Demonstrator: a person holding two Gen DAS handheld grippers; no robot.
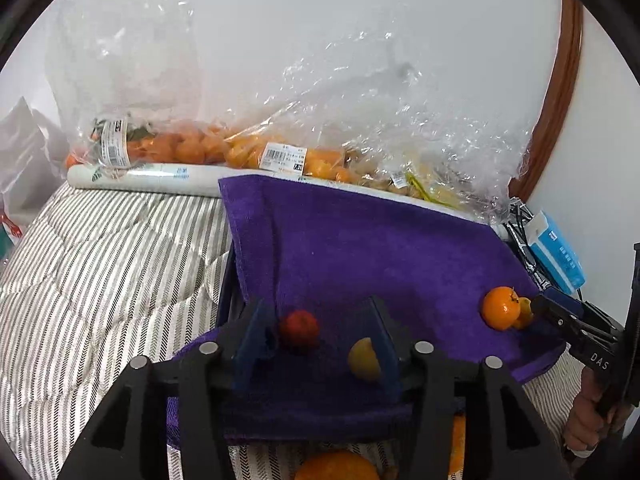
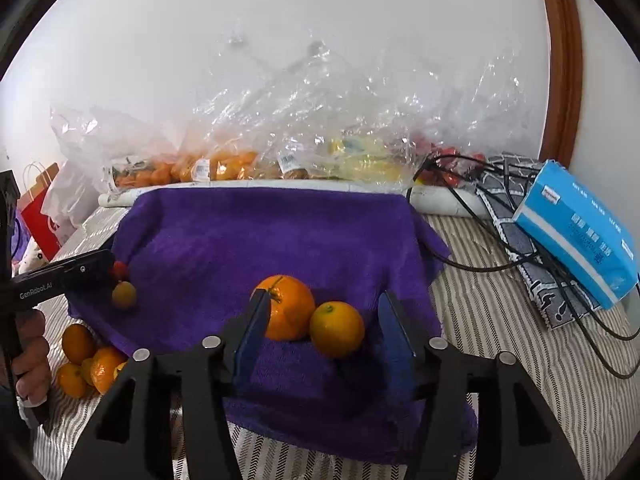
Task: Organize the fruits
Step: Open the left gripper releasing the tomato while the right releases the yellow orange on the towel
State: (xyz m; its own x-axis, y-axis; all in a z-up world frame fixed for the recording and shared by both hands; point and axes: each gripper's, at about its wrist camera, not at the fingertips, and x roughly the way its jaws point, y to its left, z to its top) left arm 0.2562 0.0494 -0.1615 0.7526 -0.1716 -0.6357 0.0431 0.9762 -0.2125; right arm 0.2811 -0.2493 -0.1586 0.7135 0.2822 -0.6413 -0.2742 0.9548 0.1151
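A purple towel (image 1: 360, 240) (image 2: 260, 240) covers a raised surface on the bed. In the left wrist view my left gripper (image 1: 318, 334) is open, with a small red fruit (image 1: 299, 330) and a small yellow fruit (image 1: 364, 359) lying between its fingers on the towel. In the right wrist view my right gripper (image 2: 324, 326) is open around a large orange (image 2: 290, 307) and a smaller yellow-orange citrus (image 2: 337, 329), both resting on the towel. The left gripper (image 2: 108, 272) also shows at the towel's left edge, the right gripper (image 1: 538, 308) at its right edge.
Clear plastic bags of oranges (image 1: 192, 146) (image 2: 216, 168) and other fruit lie along the wall behind the towel. Several loose oranges (image 2: 86, 360) lie on the striped bedding (image 1: 100, 260) at lower left. A blue tissue box (image 2: 580, 236) and black cables (image 2: 500, 264) are at right.
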